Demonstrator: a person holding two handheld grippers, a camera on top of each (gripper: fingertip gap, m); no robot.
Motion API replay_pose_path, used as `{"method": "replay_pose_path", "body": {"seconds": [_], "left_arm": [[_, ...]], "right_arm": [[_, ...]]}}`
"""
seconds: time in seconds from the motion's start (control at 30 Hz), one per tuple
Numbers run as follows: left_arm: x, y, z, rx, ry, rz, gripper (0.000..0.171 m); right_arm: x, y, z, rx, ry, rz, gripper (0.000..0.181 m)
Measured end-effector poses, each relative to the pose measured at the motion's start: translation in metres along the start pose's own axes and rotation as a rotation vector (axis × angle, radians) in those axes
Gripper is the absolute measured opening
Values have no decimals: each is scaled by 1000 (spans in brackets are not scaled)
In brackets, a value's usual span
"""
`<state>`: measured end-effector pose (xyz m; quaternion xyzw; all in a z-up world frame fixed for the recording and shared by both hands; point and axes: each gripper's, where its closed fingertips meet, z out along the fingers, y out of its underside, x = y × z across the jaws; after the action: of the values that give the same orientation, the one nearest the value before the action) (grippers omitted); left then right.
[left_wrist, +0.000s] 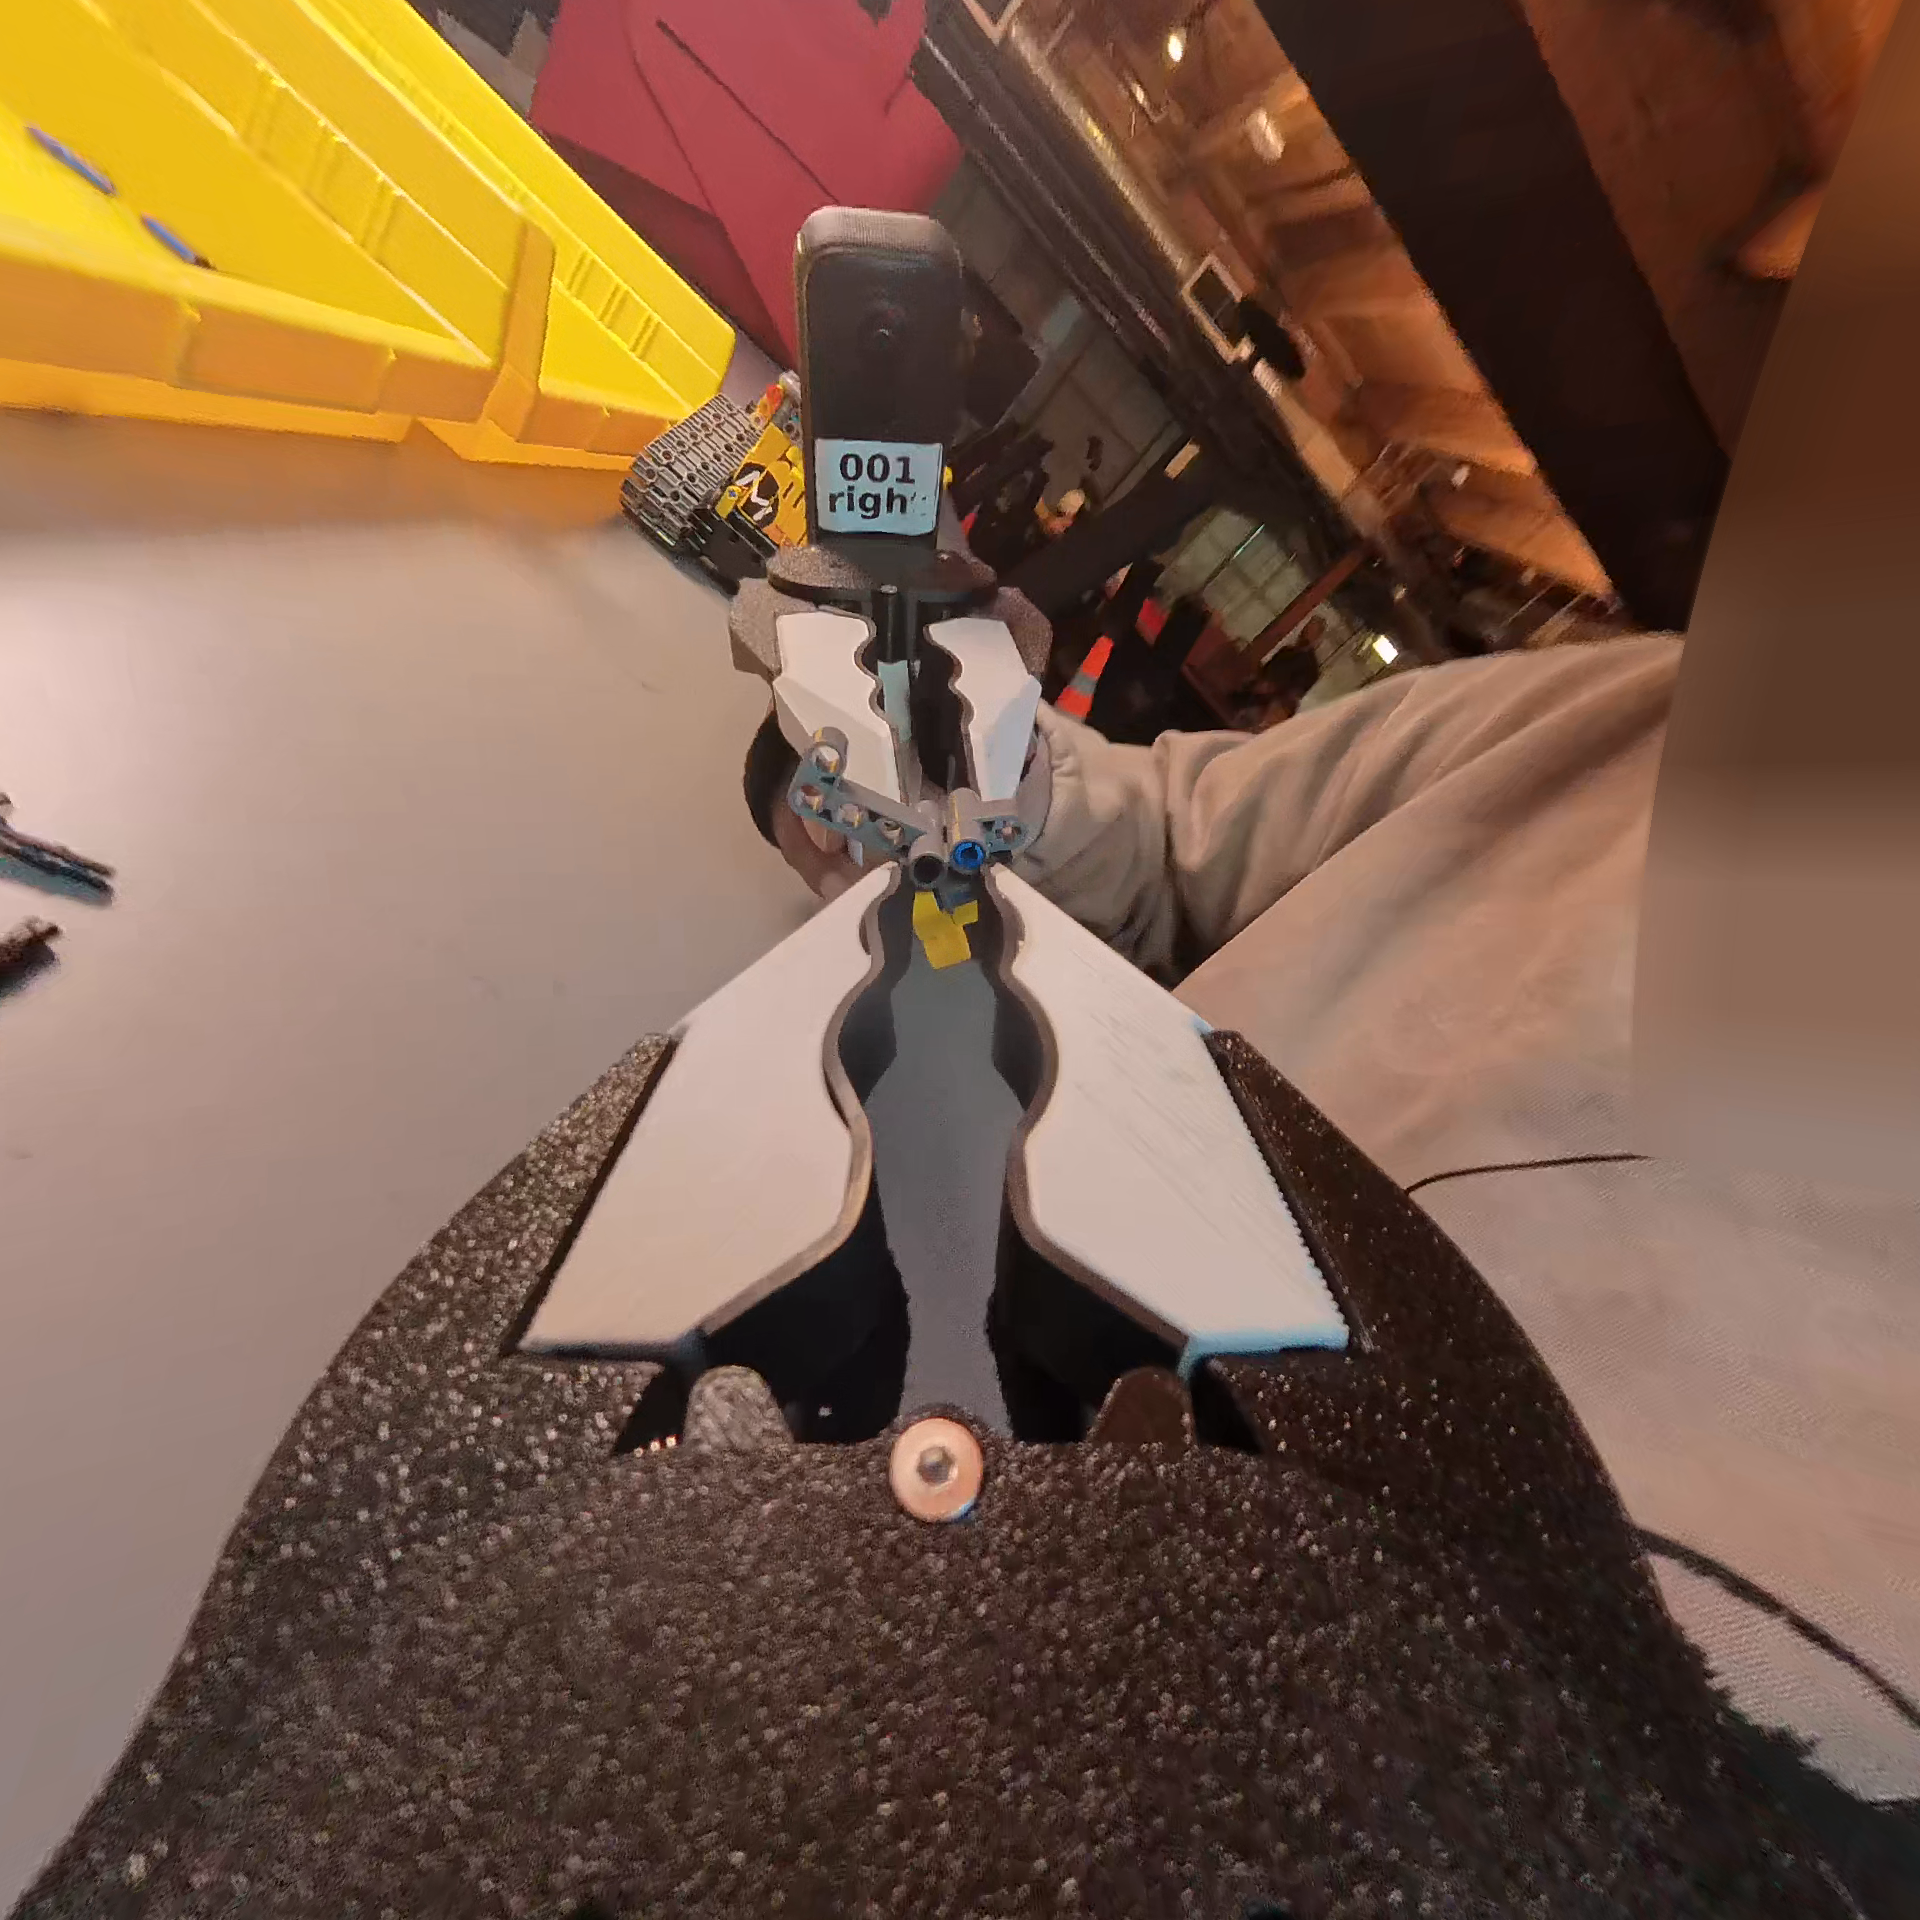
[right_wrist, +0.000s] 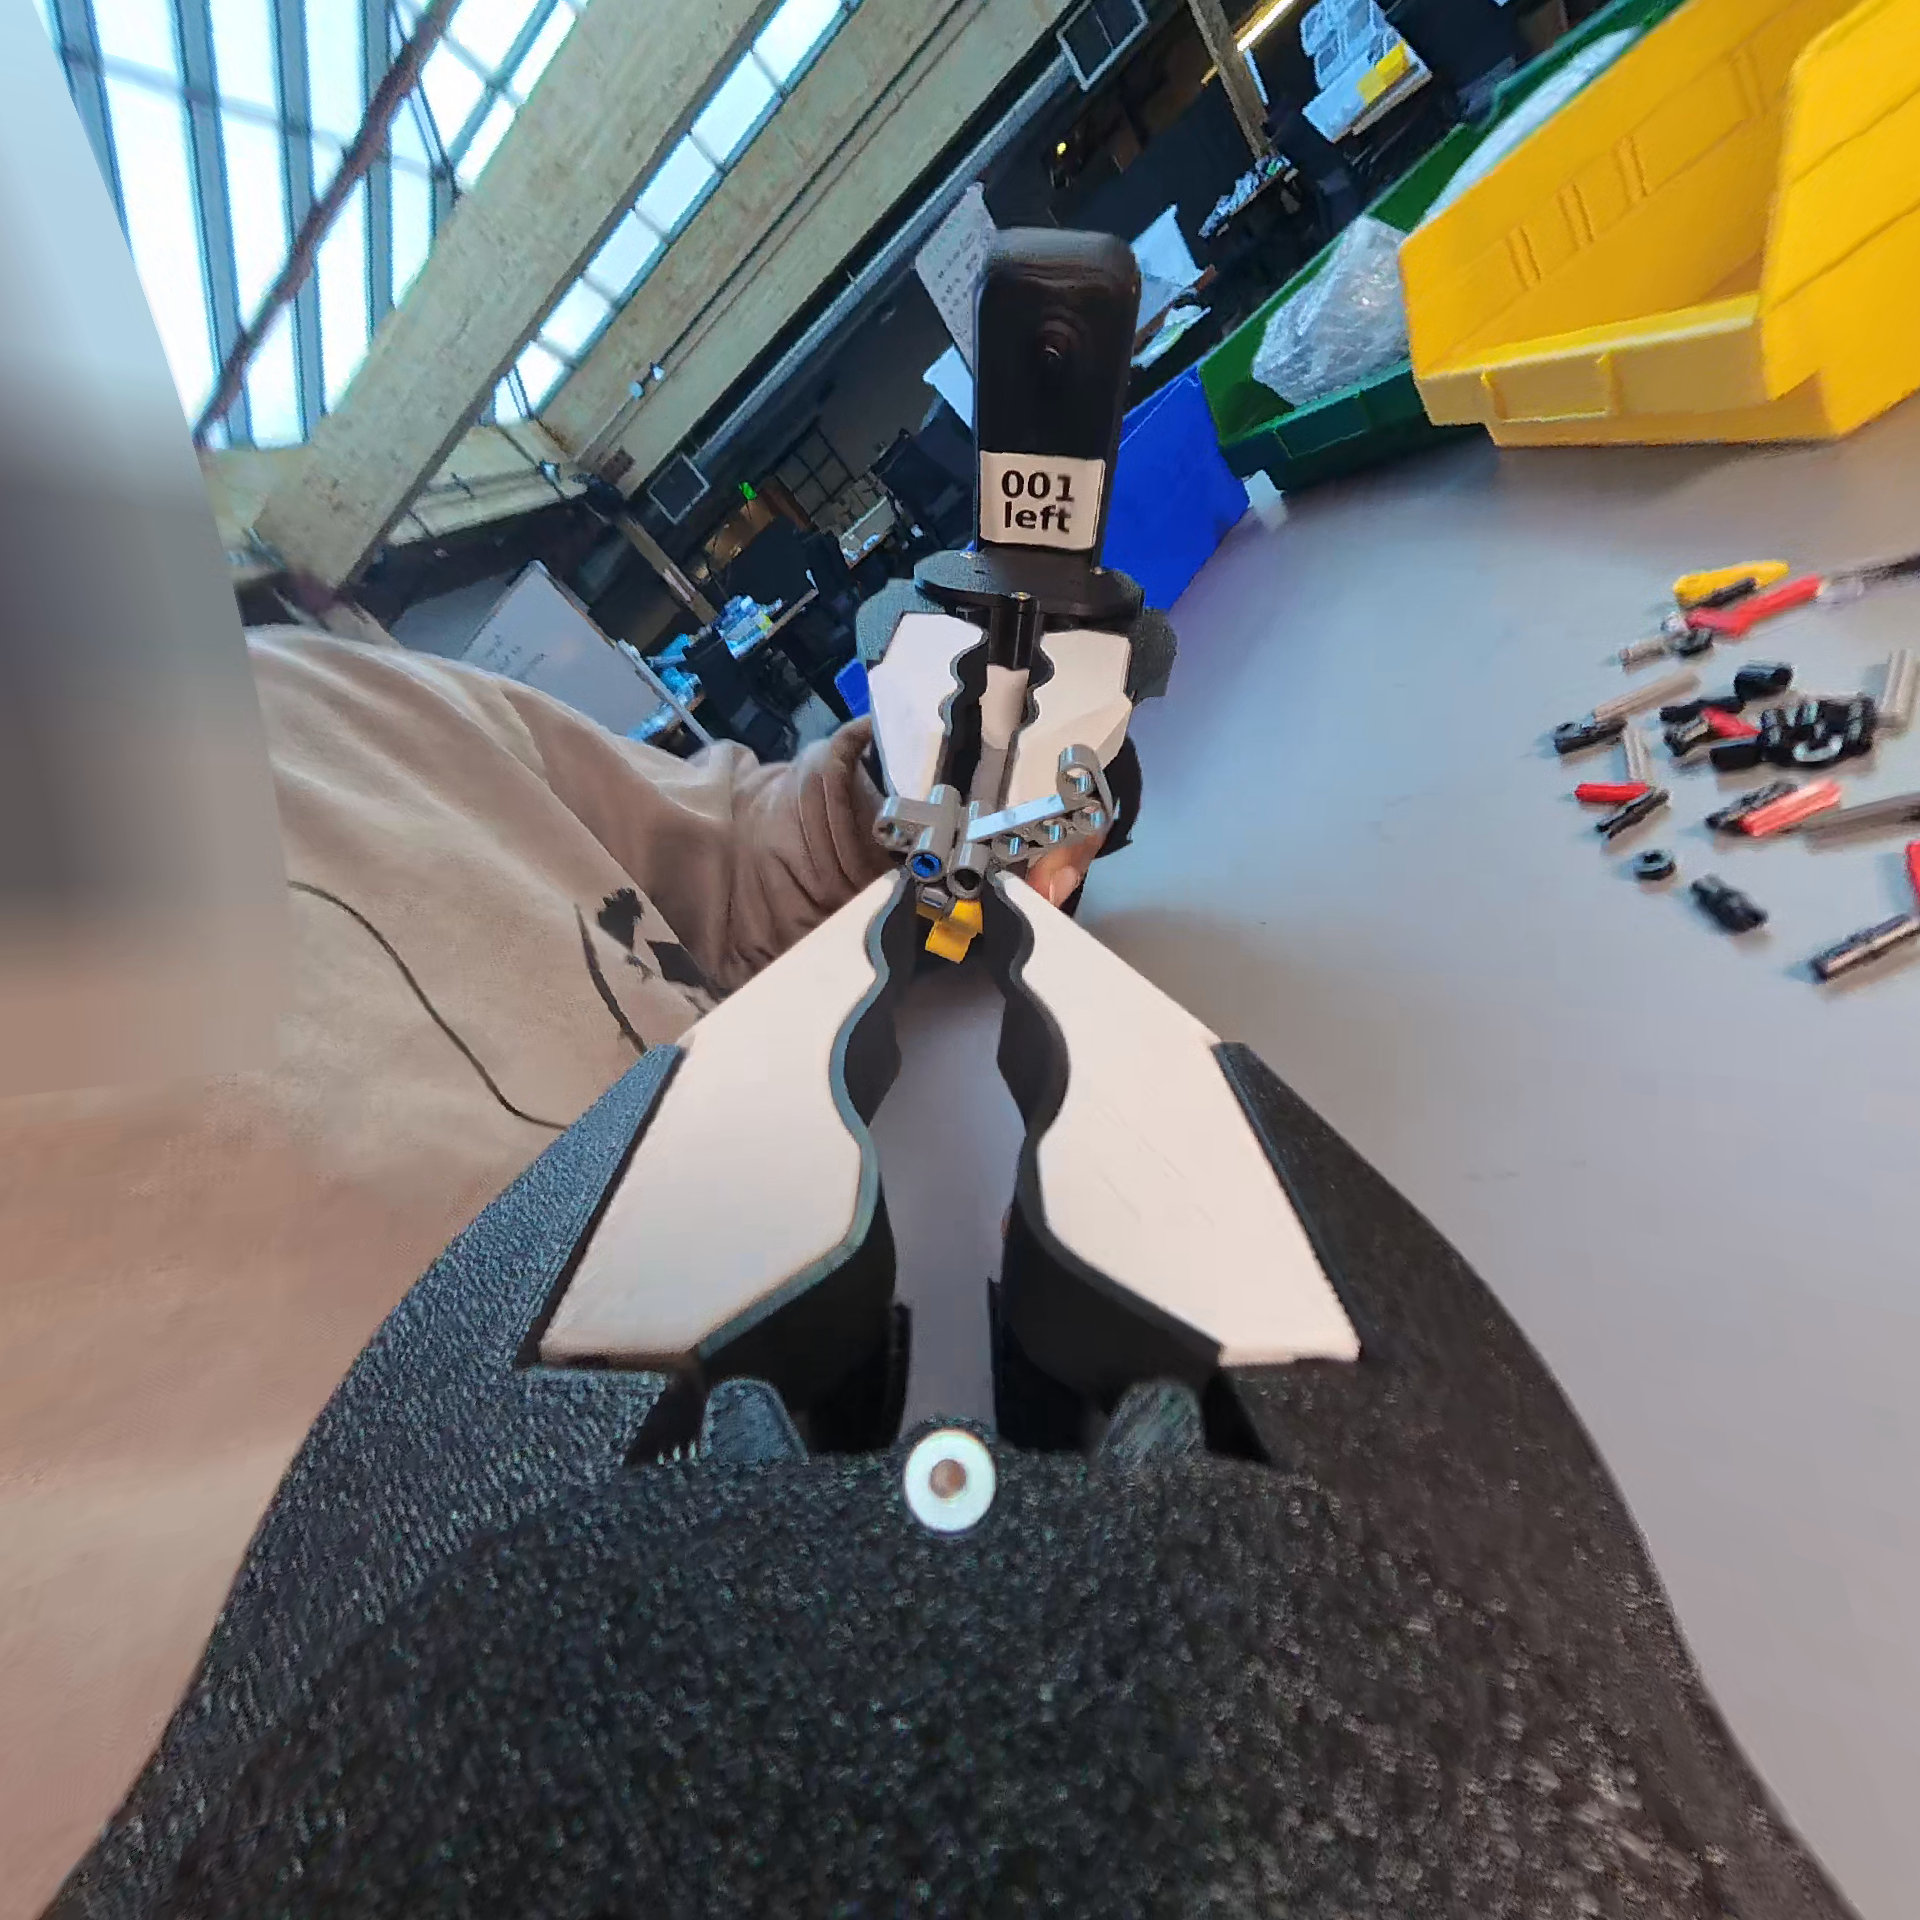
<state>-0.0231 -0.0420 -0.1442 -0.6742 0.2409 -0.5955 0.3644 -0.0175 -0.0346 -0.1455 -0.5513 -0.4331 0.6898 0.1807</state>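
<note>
The left gripper (left_wrist: 940, 883) and right gripper (right_wrist: 940, 883) meet tip to tip, both clamped on a small grey toy-brick assembly (left_wrist: 904, 821) (yellow piece beneath). Loose brick parts (right_wrist: 1756, 748) lie right of the right gripper.

Workshop hall: yellow storage bins (right_wrist: 1621, 312), skylights (right_wrist: 291, 208), cluttered workbenches (right_wrist: 748, 623).
</note>
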Motion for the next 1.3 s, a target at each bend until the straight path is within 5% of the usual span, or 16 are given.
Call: {"method": "replay_pose_path", "body": {"seconds": [0.17, 0.33, 0.53, 0.63, 0.77, 0.9, 1.13, 1.3], "left_arm": [[-3, 8, -1, -89, -203, 388, 13], [-13, 5, -2, -125, -412, 713, 13], [-23, 6, -1, -206, -616, 1034, 14], [-7, 4, 0, -102, -463, 899, 18], [9, -14, -8, 68, -206, 469, 39], [27, -5, -1, 67, 21, 253, 38], [43, 19, 13, -57, 106, 287, 25], [23, 7, 7, -17, -56, 372, 25]], "right_arm": [[3, 8, 2, -81, 144, -329, 13], [7, 14, 4, -110, 167, -301, 34], [22, 9, 6, -69, 250, -257, 23], [11, 9, 5, -46, 147, -217, 22], [-10, 2, -3, 5, -5, -210, 22], [-30, 10, 3, -31, -107, -269, 22], [-48, 22, 4, -88, -172, -343, 22], [-27, 12, 2, -57, -36, -360, 17]]}}
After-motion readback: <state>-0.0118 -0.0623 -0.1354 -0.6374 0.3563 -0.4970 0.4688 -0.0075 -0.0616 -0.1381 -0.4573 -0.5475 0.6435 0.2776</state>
